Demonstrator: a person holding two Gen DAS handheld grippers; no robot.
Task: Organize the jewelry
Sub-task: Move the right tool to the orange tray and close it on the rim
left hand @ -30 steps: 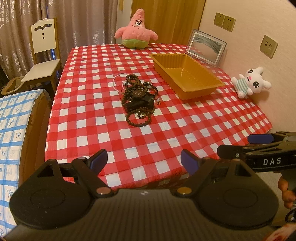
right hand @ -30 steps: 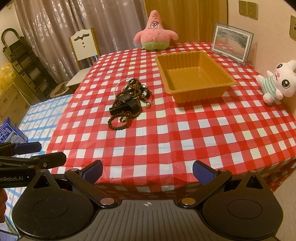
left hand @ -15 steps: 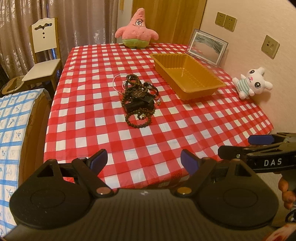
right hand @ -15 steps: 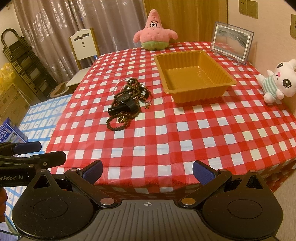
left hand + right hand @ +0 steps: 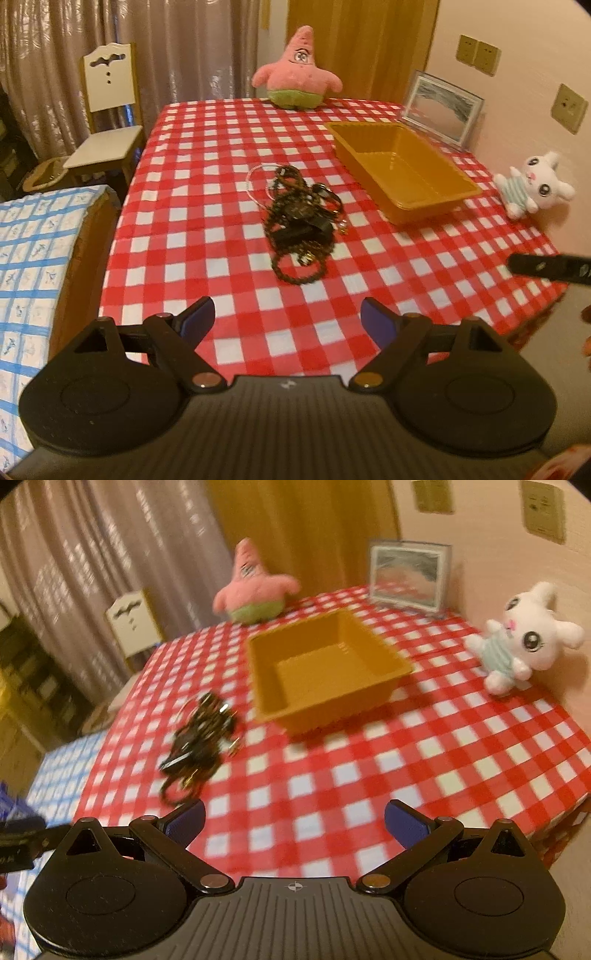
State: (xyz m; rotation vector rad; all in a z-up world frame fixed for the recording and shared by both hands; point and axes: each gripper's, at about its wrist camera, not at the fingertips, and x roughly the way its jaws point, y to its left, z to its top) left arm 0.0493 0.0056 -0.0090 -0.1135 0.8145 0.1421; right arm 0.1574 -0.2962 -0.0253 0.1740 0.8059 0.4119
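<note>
Currently I hold left gripper (image 5: pixel 287 320) and right gripper (image 5: pixel 294 819) spread, empty, short of tangled dark bead jewelry pile (image 5: pixel 300 226) beside empty orange plastic tray (image 5: pixel 404 176); snagged strands risk dragging whole pile.

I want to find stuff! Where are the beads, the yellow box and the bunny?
beads (image 5: pixel 297 236), left wrist view, middle of the tangled pile.
yellow box (image 5: pixel 406 173), left wrist view, bare inside floor.
bunny (image 5: pixel 524 638), right wrist view, its face.
</note>
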